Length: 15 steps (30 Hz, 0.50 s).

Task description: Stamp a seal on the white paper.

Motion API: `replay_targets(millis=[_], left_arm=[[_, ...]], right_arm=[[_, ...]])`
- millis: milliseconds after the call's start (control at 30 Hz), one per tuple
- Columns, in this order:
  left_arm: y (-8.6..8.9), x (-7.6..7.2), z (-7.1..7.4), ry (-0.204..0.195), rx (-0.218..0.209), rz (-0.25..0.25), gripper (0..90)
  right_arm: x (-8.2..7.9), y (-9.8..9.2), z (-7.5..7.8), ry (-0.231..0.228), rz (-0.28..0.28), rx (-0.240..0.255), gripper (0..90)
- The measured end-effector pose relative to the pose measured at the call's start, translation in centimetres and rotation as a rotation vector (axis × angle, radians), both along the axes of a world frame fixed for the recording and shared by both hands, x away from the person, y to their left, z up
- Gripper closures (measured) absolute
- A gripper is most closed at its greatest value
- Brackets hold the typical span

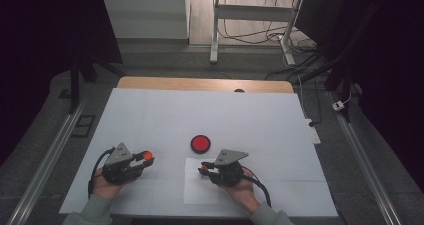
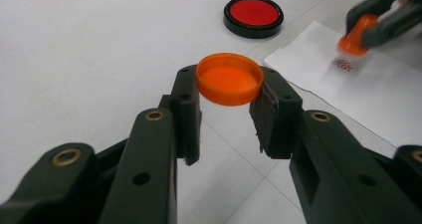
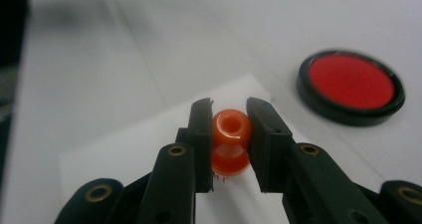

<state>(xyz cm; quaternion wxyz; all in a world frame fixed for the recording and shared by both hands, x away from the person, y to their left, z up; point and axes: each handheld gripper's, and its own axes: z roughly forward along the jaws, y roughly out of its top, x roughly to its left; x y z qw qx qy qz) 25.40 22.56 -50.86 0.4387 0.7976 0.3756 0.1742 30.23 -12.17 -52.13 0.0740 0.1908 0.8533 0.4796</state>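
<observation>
My left gripper is shut on a shallow orange cap, held by its rim just above the table, hollow side toward the camera. In the high view this left gripper lies at the front left. My right gripper is shut on a small orange stamp by its neck, base down over a white sheet of paper. A red stamped mark shows on the paper right by the stamp. The right gripper is at the front centre.
A round red ink pad in a black case lies open on the white table cover, just beyond the paper and between the two grippers. Desk legs and cables stand on the floor behind the table.
</observation>
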Motion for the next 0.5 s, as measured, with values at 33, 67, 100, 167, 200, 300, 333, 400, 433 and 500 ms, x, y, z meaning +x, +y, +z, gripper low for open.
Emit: replay_targets(millis=[33, 67, 100, 167, 200, 300, 333, 400, 433, 500], left_arm=[[0.0, 0.0, 0.0, 0.0, -0.001, 0.0, 64.9], [0.0, 0.0, 0.0, 0.0, -0.001, 0.0, 65.0], [0.0, 0.0, 0.0, 0.0, -0.001, -0.001, 64.9], [0.0, 0.0, 0.0, -0.002, 0.0, 0.0, 64.9], [-0.1, 0.0, 0.0, -0.002, 0.0, -0.001, 64.9], [-0.1, 0.0, 0.0, -0.002, 0.002, -0.003, 64.9], [-0.1, 0.0, 0.0, -0.003, 0.003, -0.003, 64.9], [-0.1, 0.0, 0.0, -0.001, 0.003, -0.004, 64.9], [-0.1, 0.0, 0.0, -0.002, 0.002, -0.003, 64.9], [-0.1, 0.0, 0.0, -0.002, 0.003, -0.005, 64.9]], right_arm=[[0.1, -0.3, 0.3, 0.006, -0.011, 0.018, 72.1], [0.2, -0.5, 0.4, 0.011, -0.017, 0.03, 72.1], [0.3, -0.8, 0.5, 0.019, -0.022, 0.043, 72.1], [0.4, -1.2, 0.7, 0.025, -0.034, 0.064, 72.1], [0.5, -1.3, 0.8, 0.031, -0.037, 0.069, 72.1], [0.7, -1.7, 1.0, 0.038, -0.042, 0.08, 72.1], [0.7, -1.7, 1.1, 0.037, -0.045, 0.083, 72.1], [0.7, -1.8, 1.1, 0.036, -0.046, 0.087, 72.1], [0.8, -1.9, 1.2, 0.036, -0.047, 0.088, 72.1], [0.8, -1.9, 1.2, 0.037, -0.046, 0.086, 72.1]])
